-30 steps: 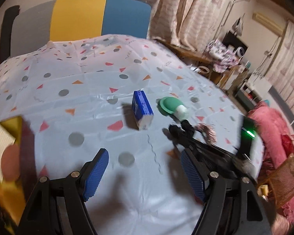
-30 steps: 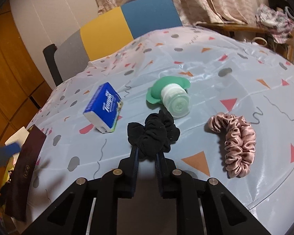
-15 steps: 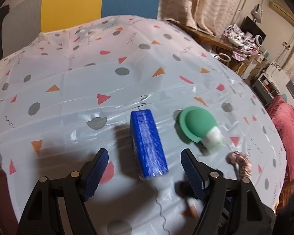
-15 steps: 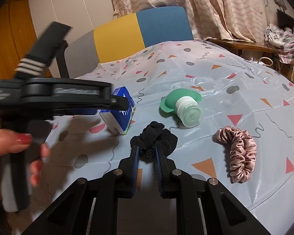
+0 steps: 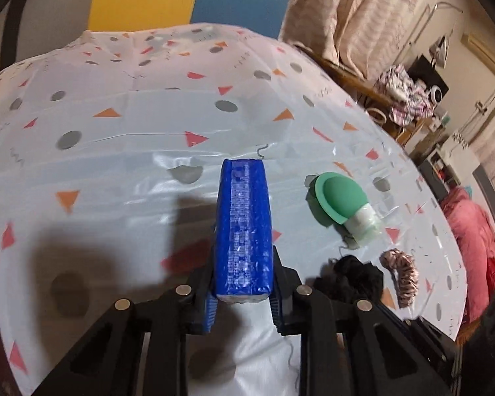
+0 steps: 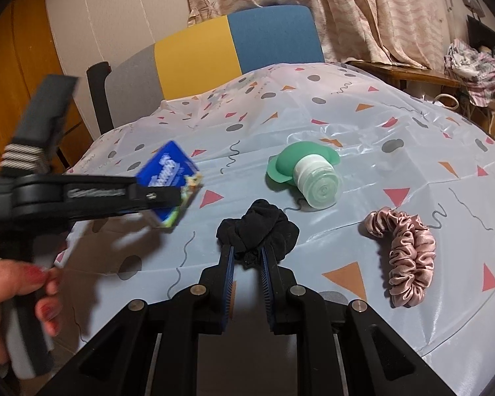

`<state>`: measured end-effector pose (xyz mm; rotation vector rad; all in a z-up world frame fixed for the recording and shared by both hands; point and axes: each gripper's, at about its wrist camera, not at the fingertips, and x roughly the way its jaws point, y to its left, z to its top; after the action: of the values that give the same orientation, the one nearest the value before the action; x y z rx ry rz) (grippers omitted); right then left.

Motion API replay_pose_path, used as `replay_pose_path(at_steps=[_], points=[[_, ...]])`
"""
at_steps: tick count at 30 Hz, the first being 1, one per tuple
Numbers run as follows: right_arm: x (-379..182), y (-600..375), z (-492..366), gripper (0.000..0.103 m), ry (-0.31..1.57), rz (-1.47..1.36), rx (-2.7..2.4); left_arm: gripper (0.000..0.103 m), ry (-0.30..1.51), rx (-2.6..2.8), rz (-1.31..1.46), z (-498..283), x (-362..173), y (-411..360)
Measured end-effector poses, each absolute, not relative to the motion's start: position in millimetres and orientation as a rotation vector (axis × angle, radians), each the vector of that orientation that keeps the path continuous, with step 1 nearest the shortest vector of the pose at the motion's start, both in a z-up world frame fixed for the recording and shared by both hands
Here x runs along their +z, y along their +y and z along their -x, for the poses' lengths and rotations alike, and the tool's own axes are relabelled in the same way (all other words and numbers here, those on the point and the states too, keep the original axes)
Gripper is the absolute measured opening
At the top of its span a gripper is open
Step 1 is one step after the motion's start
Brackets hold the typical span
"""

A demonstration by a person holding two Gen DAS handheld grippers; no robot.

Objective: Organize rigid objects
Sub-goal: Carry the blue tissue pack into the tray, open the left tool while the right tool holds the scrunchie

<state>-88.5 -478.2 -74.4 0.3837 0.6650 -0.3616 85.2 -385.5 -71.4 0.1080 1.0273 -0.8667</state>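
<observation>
A blue tissue pack [image 5: 242, 224] stands between the blue pads of my left gripper [image 5: 242, 264], whose jaws are closing and press on its sides. The right wrist view shows that pack [image 6: 168, 175] tilted in the left gripper [image 6: 178, 198], blurred by motion, with a hand [image 6: 13, 283] on the handle. My right gripper [image 6: 246, 252] is shut on a black scrunchie [image 6: 257, 227] resting on the table. A green squeeze bottle [image 6: 300, 168] with a white cap lies on its side behind the scrunchie.
A pink satin scrunchie [image 6: 409, 257] lies to the right on the patterned tablecloth [image 6: 346, 122]. A grey, yellow and blue chair back [image 6: 234, 43] stands behind the table. Curtains and cluttered furniture fill the far right.
My left gripper came forward and down over the blue pack and its jaws narrowed onto it. The right gripper stayed on the black scrunchie.
</observation>
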Motion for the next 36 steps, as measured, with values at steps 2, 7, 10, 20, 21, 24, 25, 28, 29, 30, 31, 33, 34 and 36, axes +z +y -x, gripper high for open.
replay_pose_path(at_steps=[2, 7, 10, 20, 21, 24, 25, 28, 29, 30, 31, 33, 34, 36], points=[[-73.5, -476.5, 88.3, 0.017, 0.661, -0.375, -0.362, 0.025, 1.018, -0.871, -0.078, -79.9, -66.1, -373.5], [-76.1, -479.7, 88.6, 0.012, 0.67, -0.393, -0.372, 0.025, 1.007, -0.896, -0.009, -59.0, -53.7, -334.9], [-75.3, -479.0, 88.6, 0.012, 0.67, -0.386, -0.383, 0.025, 1.009, -0.898, 0.03, -47.1, -48.1, -311.9], [-67.7, -464.0, 87.9, 0.011, 0.649, -0.299, -0.366, 0.025, 0.94, -0.866, 0.112, -22.9, -17.5, -220.1], [-66.7, -462.9, 88.4, 0.011, 0.644, -0.294, -0.363, 0.025, 0.92, -0.853, 0.114, -21.7, -12.6, -207.9], [-64.5, -459.8, 89.0, 0.011, 0.633, -0.279, -0.358, 0.025, 0.89, -0.816, 0.103, -21.6, -6.7, -184.8], [-63.9, -459.0, 88.9, 0.011, 0.633, -0.275, -0.359, 0.025, 0.88, -0.79, 0.095, -22.6, -6.3, -174.8], [-62.6, -455.2, 88.1, 0.011, 0.632, -0.254, -0.358, 0.025, 0.881, -0.736, 0.09, -27.9, -12.6, -153.1], [-62.3, -453.9, 87.5, 0.011, 0.634, -0.247, -0.356, 0.025, 0.89, -0.72, 0.101, -30.0, -16.3, -146.2], [-62.5, -452.8, 87.1, 0.011, 0.636, -0.241, -0.355, 0.025, 0.901, -0.703, 0.113, -33.5, -20.5, -139.3], [-62.6, -451.1, 86.0, 0.011, 0.642, -0.231, -0.355, 0.025, 0.91, -0.69, 0.12, -35.8, -24.1, -133.9], [-63.0, -448.4, 84.4, 0.011, 0.648, -0.215, -0.356, 0.025, 0.935, -0.665, 0.138, -42.4, -31.5, -123.0], [-63.0, -447.0, 84.1, 0.011, 0.65, -0.208, -0.357, 0.025, 0.945, -0.648, 0.151, -46.5, -35.6, -117.3], [-63.1, -444.7, 83.3, 0.011, 0.654, -0.194, -0.362, 0.025, 0.958, -0.631, 0.149, -51.8, -41.2, -113.6]])
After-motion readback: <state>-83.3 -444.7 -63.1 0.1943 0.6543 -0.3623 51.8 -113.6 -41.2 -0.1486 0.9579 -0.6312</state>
